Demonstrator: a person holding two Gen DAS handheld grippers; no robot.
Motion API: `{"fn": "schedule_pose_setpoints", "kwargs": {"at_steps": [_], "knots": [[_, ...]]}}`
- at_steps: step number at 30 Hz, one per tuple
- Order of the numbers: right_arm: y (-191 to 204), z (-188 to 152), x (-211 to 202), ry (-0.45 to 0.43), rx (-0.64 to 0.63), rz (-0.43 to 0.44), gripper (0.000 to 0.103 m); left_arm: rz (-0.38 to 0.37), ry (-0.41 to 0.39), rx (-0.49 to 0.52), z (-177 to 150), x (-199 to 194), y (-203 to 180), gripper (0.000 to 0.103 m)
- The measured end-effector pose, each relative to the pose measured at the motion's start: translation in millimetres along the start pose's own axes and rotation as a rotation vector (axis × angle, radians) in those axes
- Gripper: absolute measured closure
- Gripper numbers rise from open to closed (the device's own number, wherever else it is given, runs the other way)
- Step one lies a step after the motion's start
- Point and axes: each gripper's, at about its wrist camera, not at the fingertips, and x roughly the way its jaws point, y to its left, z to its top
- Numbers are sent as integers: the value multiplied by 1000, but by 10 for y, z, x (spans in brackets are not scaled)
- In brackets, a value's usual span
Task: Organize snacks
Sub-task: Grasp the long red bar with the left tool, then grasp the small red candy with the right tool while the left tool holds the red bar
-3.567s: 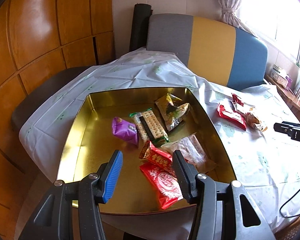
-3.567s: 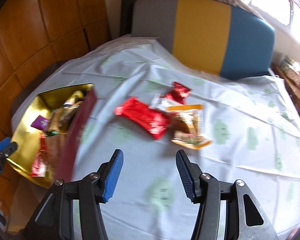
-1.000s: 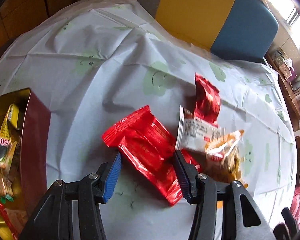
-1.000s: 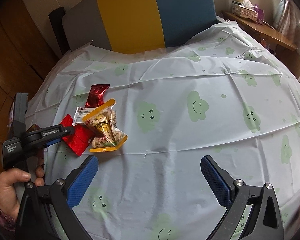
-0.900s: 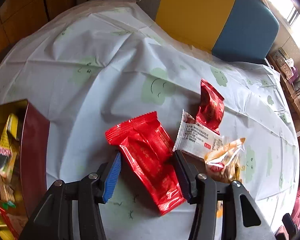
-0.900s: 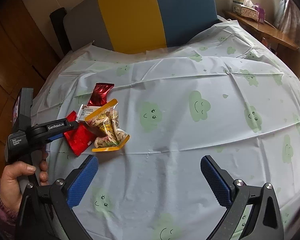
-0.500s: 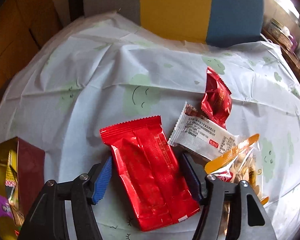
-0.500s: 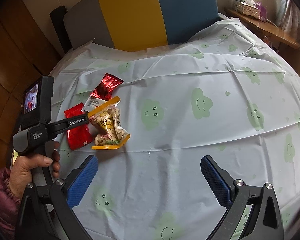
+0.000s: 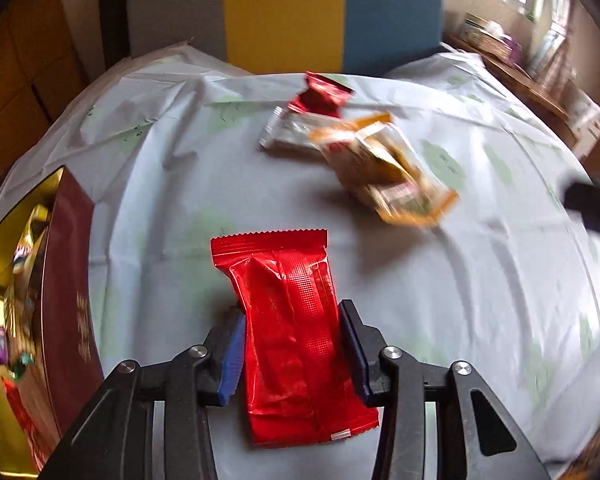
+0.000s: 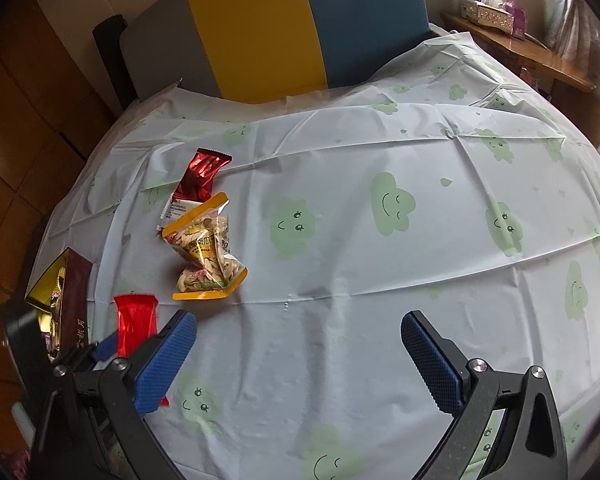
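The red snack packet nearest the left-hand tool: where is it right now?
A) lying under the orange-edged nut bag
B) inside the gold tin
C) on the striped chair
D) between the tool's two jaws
D: the red snack packet sits between the jaws of the left gripper, pinched at both sides, apart from the nut bag and outside the gold tin.

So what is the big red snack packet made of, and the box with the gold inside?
The red packet in the left gripper looks like glossy plastic or foil film: it shines, creases, and has crimped zigzag ends. The box looks like metal tin, maroon outside and mirror-gold inside, since it reflects the snacks, though shiny coated card is possible.
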Motion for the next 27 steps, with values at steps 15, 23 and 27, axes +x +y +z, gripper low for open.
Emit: {"fn": "schedule_pose_setpoints", "kwargs": {"at_steps": [15, 23, 27], "knots": [[237, -43, 250, 55, -55, 73, 30, -77, -245, 133, -650, -266, 35, 57], [653, 598, 613, 55, -14, 107, 30, -107, -272, 115, -658, -246, 70, 57], [854, 976, 952, 68, 12, 97, 30, -125, -277, 104, -660, -244, 94, 57]]}}
